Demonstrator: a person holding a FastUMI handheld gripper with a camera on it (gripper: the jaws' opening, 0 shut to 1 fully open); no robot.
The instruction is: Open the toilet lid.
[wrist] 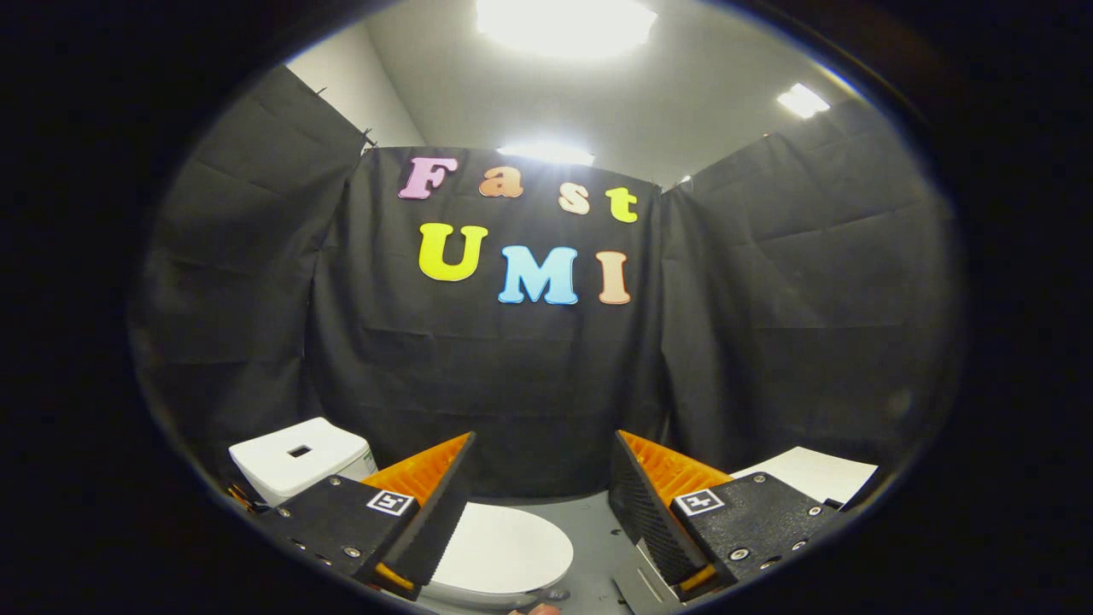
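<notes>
Toilet lid (504,551), white and oval, lies flat and closed on the bowl, low beneath the gripper (540,478) and slightly toward its left finger. The jaws stand wide apart, holding nothing (the lid sits well below them). The white tank (295,457) stands behind the lid, so the lid's long axis likely runs away from the tank.

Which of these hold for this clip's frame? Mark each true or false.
1. The toilet lid is closed. True.
2. The tool is shut on the lid. False: its fingers are spread apart, gripping nothing.
3. The white tank stands beyond the lid, to the left of the fingers. True.
4. The lid lies beyond the right finger. False: it lies below the tool, next to the left finger.
</notes>
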